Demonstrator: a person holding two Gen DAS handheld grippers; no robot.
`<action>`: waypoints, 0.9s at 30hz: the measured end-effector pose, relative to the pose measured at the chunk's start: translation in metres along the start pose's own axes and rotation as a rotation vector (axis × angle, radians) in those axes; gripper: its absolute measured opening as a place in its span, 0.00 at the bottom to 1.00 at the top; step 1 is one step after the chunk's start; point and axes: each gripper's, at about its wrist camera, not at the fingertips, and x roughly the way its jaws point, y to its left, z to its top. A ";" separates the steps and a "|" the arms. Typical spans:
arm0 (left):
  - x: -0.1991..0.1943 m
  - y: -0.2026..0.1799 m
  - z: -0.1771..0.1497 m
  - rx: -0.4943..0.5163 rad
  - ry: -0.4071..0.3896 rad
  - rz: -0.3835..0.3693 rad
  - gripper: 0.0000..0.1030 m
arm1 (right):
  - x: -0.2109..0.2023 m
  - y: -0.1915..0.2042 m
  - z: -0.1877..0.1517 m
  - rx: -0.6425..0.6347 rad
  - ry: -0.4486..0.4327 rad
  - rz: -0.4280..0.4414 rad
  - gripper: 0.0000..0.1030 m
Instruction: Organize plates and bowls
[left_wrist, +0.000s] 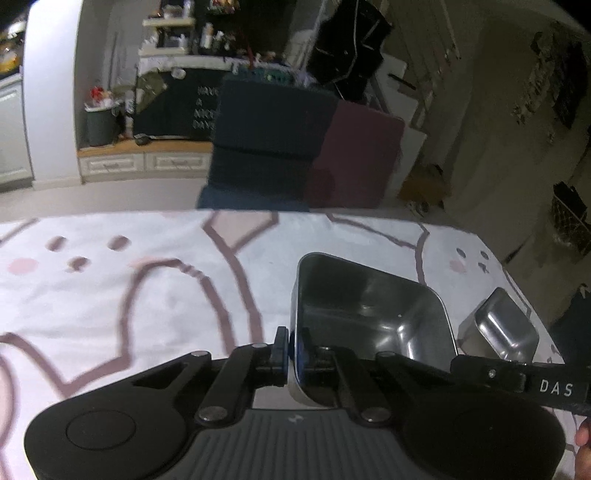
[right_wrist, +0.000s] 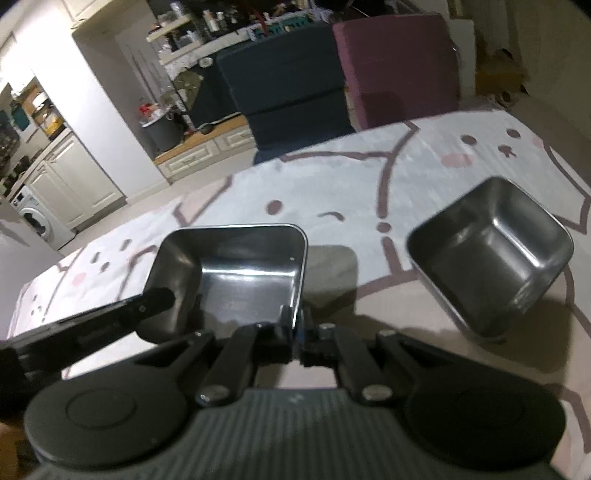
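Observation:
Two square steel bowls sit over a white cloth with pink cat drawings. My left gripper (left_wrist: 293, 349) is shut on the left rim of one steel bowl (left_wrist: 373, 317), one finger outside and one inside. My right gripper (right_wrist: 298, 325) is shut on the right rim of the same steel bowl (right_wrist: 236, 273). The left gripper's body shows at the lower left of the right wrist view. A second, smaller steel bowl (right_wrist: 491, 254) stands tilted to the right on the cloth; it also shows in the left wrist view (left_wrist: 506, 328), beyond the right gripper's arm.
The cloth-covered table (left_wrist: 110, 295) stretches left and far. Behind its far edge stand a dark blue block (left_wrist: 269, 140) and a maroon block (left_wrist: 354, 155). Cabinets, shelves and a bin (left_wrist: 99, 125) lie further back.

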 end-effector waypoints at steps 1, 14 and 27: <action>-0.010 0.002 0.001 -0.002 -0.006 0.009 0.05 | -0.004 0.004 -0.001 -0.006 -0.005 0.010 0.03; -0.162 0.037 -0.023 -0.054 -0.066 0.165 0.05 | -0.082 0.085 -0.036 -0.096 -0.043 0.199 0.03; -0.263 0.073 -0.105 -0.125 -0.050 0.245 0.06 | -0.122 0.142 -0.117 -0.246 0.058 0.320 0.04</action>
